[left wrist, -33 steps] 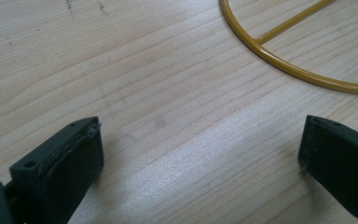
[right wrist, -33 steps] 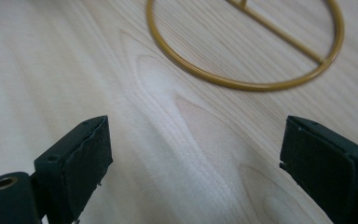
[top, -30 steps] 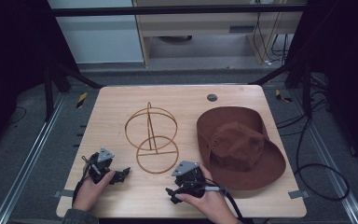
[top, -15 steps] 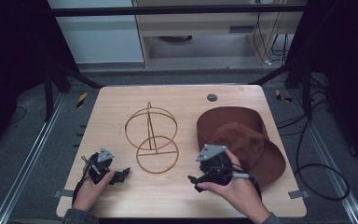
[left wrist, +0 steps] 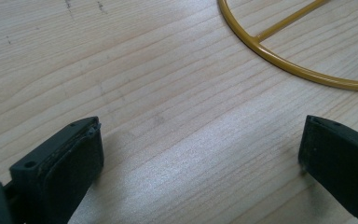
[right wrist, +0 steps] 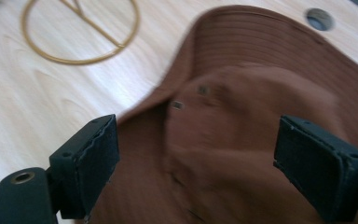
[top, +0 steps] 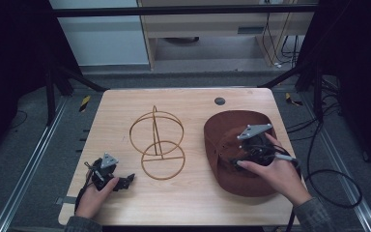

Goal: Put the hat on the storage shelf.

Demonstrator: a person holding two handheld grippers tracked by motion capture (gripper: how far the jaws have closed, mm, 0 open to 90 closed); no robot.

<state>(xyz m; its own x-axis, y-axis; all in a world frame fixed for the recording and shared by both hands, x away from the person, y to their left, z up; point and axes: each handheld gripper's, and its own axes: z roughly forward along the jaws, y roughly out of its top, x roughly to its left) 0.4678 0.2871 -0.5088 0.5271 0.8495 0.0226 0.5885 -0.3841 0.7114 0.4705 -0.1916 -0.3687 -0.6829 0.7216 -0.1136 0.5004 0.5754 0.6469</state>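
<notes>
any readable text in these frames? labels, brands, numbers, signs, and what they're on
None readable.
Brown hat: no label or brand visible; the two small dark spots on its crown in the right gripper view are blurred, apparently eyelets, not lettering.
Gold wire stand: bare wire, no marking.
Wooden table: only grain and a few faint scuffs.
Left gripper and right gripper: plain black jaws, no print.

You work at a pale wooden table [top: 188, 203] with a round dark grommet [top: 219, 101] at its 1 o'clock. Grey floor [top: 29, 159] surrounds it. At 12 o'clock stand a white panel [top: 96, 43] and a beige cabinet [top: 207, 29]. Black cables [top: 328, 174] trail at 3 o'clock.
</notes>
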